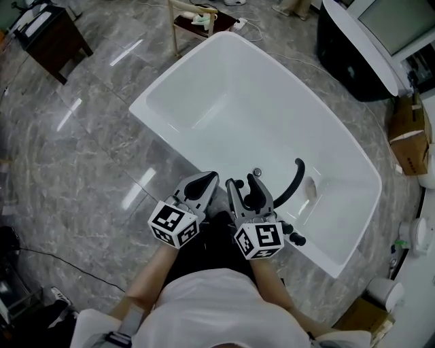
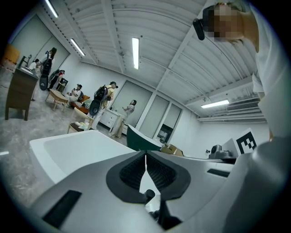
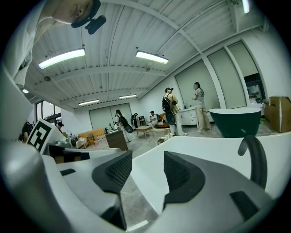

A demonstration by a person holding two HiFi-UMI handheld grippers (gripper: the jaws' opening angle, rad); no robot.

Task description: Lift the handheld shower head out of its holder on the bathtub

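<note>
The left tool (image 1: 204, 181) (image 2: 145, 157) has its jaws pressed together at the tips with nothing between them. It sits over the near rim of the white bathtub (image 1: 146, 115) (image 2: 68, 150). Just beside it, the right tool (image 1: 245, 187) (image 3: 148, 157) has its jaws standing well apart and empty. Only the bathtub's rim and the grey floor (image 1: 88, 156) show through the gap.

Just right of the right tool, a curved black pipe (image 1: 293, 182) (image 3: 255, 152) rises from that near rim and arches over the basin. Short black fittings (image 1: 293, 235) stand on the same rim, beside the right tool's marker cube. The handheld shower head should be among these black pieces, but which one it is cannot be told. Neither tool touches any of them.

Beyond the bathtub's far end stands a small wooden chair (image 1: 196, 20). A dark cabinet (image 1: 47, 37) is off the bathtub's far left corner. To the bathtub's right are a dark second tub (image 1: 346, 58) (image 3: 234, 120) and a cardboard box (image 1: 411, 139). Both gripper views show people (image 2: 102, 102) (image 3: 170, 109) standing well behind the bathtub.
</note>
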